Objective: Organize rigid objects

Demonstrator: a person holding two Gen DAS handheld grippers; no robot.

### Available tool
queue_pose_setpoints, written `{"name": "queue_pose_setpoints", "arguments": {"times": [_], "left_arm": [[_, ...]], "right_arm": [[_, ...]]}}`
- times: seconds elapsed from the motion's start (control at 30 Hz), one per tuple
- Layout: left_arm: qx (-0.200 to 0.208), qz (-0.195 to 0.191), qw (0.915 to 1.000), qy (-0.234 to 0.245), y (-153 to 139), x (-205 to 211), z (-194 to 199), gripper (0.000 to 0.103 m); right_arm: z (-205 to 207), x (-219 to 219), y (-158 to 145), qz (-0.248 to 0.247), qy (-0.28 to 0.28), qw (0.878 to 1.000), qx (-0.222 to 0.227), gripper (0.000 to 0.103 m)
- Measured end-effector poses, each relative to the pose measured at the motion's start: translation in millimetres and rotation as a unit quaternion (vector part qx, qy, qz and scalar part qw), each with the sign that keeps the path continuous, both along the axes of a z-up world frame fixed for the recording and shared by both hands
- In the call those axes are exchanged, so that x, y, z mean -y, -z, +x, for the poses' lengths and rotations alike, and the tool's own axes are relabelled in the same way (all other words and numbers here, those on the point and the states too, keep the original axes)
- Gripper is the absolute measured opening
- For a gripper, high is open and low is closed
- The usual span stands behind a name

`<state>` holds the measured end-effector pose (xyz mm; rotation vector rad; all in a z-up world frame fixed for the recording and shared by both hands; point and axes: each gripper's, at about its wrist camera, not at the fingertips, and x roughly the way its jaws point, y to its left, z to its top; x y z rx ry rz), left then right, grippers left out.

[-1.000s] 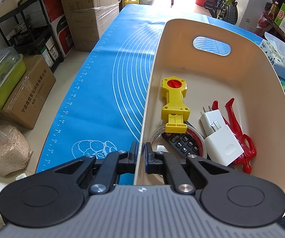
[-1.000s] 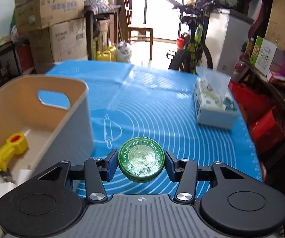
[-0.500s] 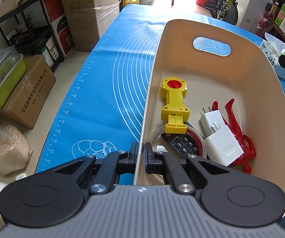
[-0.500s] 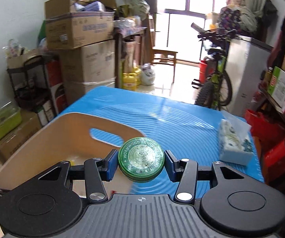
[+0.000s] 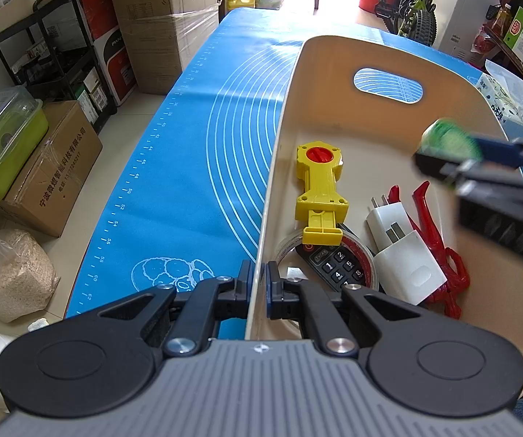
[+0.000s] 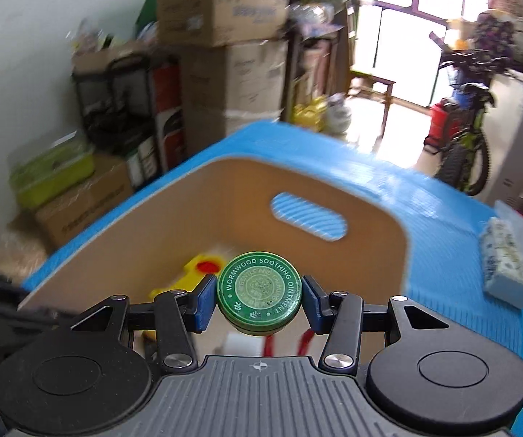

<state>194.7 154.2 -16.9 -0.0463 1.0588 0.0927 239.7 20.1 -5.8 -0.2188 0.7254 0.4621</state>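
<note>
Right wrist: right gripper (image 6: pixel 258 296) clamps one green tin (image 6: pixel 259 293); left gripper (image 5: pixel 258 284) pinches bin wall (image 5: pixel 267 218).

Glossy metal ointment tin (image 6: pixel 259 293) — smooth matt beige plastic bin (image 5: pixel 389 58).

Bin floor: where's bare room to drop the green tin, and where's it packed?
Free: bin floor between the yellow tool and the handle-cutout wall, plus the strip along the wall under the green tin. Crowded: near end, with white charger, red clip, remote and tape roll stacked together.
</note>
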Motion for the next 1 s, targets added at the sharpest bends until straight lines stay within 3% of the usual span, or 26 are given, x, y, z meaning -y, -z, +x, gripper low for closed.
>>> {"name": "queue_pose_setpoints", "arguments": {"times": [0.33,0.47,0.8,0.9,1.0], "left_arm": [[0.000,0.000,1.0000,-0.001,-1,2,0,0.007],[-0.001,0.003,1.0000,-0.003,0,2,1,0.007],[0.005,0.006,1.0000,-0.006,0,2,0,0.009],[0.015,0.011,0.9998,-0.005,-7,5,-2,0.016],[0.035,0.009,0.9993,0.000,-17,7,-7,0.038]], "right_arm": [[10,-17,18,-0.039,-0.016,0.996,-0.085,0.055],[8,-11,13,-0.022,-0.010,0.997,-0.079,0.067],[-5,16,-18,0.029,0.027,0.998,-0.046,0.083],[-12,26,-29,0.035,0.039,0.998,-0.031,0.089],[-20,37,-38,0.045,0.053,0.997,-0.023,0.095]]}}
